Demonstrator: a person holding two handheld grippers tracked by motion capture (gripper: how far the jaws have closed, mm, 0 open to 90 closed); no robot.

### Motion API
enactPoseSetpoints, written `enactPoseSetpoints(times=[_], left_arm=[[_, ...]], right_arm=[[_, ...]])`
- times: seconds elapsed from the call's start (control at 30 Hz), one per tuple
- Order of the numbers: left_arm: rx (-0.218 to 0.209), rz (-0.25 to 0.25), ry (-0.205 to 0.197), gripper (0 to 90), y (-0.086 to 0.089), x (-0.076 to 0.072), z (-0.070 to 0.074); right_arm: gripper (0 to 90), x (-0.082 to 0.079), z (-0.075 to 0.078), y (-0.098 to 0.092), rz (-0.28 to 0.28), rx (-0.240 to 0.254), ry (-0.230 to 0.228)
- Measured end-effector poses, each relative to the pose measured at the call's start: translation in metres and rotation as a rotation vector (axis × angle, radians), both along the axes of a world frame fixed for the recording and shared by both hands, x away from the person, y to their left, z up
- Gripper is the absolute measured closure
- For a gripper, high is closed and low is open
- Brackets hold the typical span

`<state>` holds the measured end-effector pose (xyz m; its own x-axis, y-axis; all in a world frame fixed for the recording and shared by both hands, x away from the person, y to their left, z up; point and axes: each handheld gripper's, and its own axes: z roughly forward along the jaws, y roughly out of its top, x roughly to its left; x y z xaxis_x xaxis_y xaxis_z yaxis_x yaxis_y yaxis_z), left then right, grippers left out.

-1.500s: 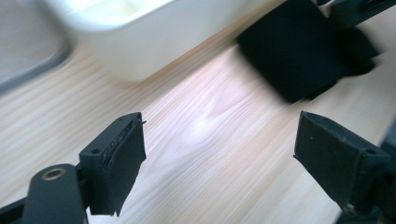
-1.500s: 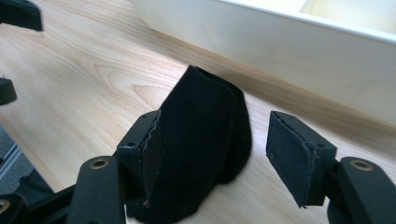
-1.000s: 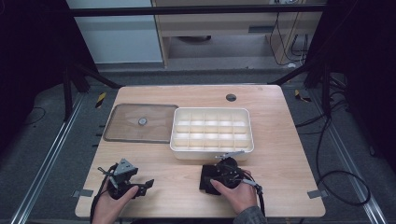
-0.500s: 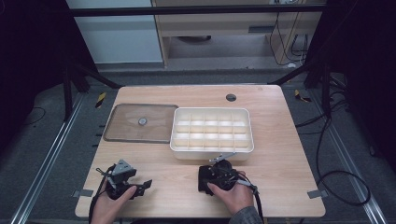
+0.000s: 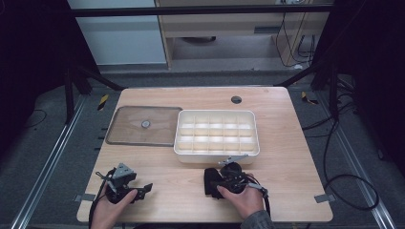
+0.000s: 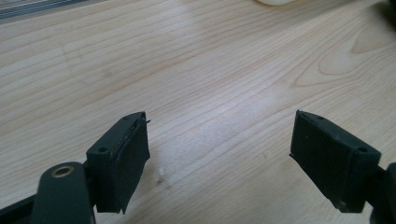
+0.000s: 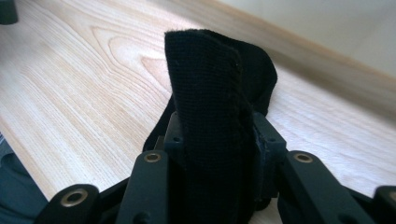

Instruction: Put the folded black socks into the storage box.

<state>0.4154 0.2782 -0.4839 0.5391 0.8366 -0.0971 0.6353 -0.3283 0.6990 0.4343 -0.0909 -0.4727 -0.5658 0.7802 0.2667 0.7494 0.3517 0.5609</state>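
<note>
1. Pale wooden worktop (image 5: 286,143) stands on a grey floor, with dark frame rails around it and light cabinets behind.
2. On the worktop lies a white compartment tray (image 5: 217,151), its cells in neat rows; just beside it on the left lies a clear flat lid (image 5: 129,133) with a small round knob in the middle.
3. The right gripper (image 5: 210,183) sits near the front edge, just in front of the tray, held in the person's right hand (image 5: 246,200).
4. Between its jaws is a black piece of cloth (image 7: 210,107). In the right gripper view the cloth stands up folded between the two pads, which press on it from both sides. The jaws have just been closing, and they are clamped on the cloth.
5. In the high view the cloth (image 5: 209,179) shows as a dark lump at the left of that gripper, resting on the worktop.
6. The left gripper (image 6: 219,154) is near the front left corner, well apart from the right one, held in the left hand (image 5: 107,212).
7. Its jaws stand wide apart over bare wood, with nothing between them.
</note>
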Motion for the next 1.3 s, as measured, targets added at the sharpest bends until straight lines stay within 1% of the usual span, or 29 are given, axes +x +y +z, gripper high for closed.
enactPoseSetpoints(times=[0.1, 0.17, 0.2, 0.23, 0.37, 0.4, 0.57, 0.6, 0.77, 0.8, 0.9, 1.03, 1.1, 1.17, 1.23, 1.3], left_arm=[[-0.004, 0.012, 0.004, 18.8, 0.005, 0.002, -0.001], [0.0, 0.012, 0.009, 18.6, 0.005, 0.002, -0.002], [0.003, 0.013, 0.007, 18.6, 0.006, 0.002, -0.002], [0.005, 0.015, 0.004, 18.5, 0.007, 0.001, -0.002], [0.007, 0.03, 0.001, 17.1, 0.01, 0.002, -0.003], [0.01, 0.03, 0.001, 16.9, 0.01, 0.003, -0.003], [0.02, 0.027, 0.007, 16.9, 0.01, 0.004, -0.005], [0.024, 0.026, 0.008, 16.9, 0.011, 0.004, -0.005], [0.033, 0.052, 0.001, 12.8, 0.015, 0.006, -0.007], [0.037, 0.053, -0.001, 11.5, 0.015, 0.006, -0.007], [0.033, 0.08, -0.006, 7.7, 0.017, 0.008, -0.008], [0.044, 0.102, -0.024, 4.8, 0.02, 0.011, -0.009], [0.042, 0.127, -0.031, 4.7, 0.022, 0.013, -0.01], [0.044, 0.139, -0.041, 4.6, 0.025, 0.013, -0.011], [0.047, 0.146, -0.05, 4.6, 0.026, 0.014, -0.012], [0.053, 0.154, -0.057, 4.6, 0.027, 0.015, -0.013]], right_arm=[[65.6, -0.001, 0.006, -0.008, -0.002, 0.009, -0.016], [65.6, -0.001, 0.01, -0.012, -0.011, 0.007, -0.018], [65.6, -0.001, 0.012, -0.015, -0.014, 0.013, -0.019], [65.6, -0.001, 0.016, -0.018, -0.014, 0.014, -0.03], [65.5, -0.003, 0.031, -0.03, -0.028, 0.016, -0.055], [65.5, -0.003, 0.036, -0.034, -0.035, 0.018, -0.066], [65.5, -0.002, 0.053, -0.049, -0.053, 0.015, -0.089], [65.5, -0.002, 0.058, -0.053, -0.057, 0.015, -0.099], [65.5, 0.002, 0.079, -0.072, -0.094, 0.003, -0.136], [65.4, 0.004, 0.084, -0.077, -0.104, -0.007, -0.145], [65.4, 0.011, 0.091, -0.086, -0.123, -0.031, -0.156], [65.3, 0.026, 0.099, -0.097, -0.146, -0.043, -0.161], [65.2, 0.034, 0.104, -0.1, -0.148, -0.061, -0.174], [65.2, 0.043, 0.11, -0.101, -0.148, -0.079, -0.183], [65.2, 0.05, 0.112, -0.102, -0.153, -0.097, -0.19], [65.1, 0.057, 0.113, -0.103, -0.155, -0.119, -0.185]])
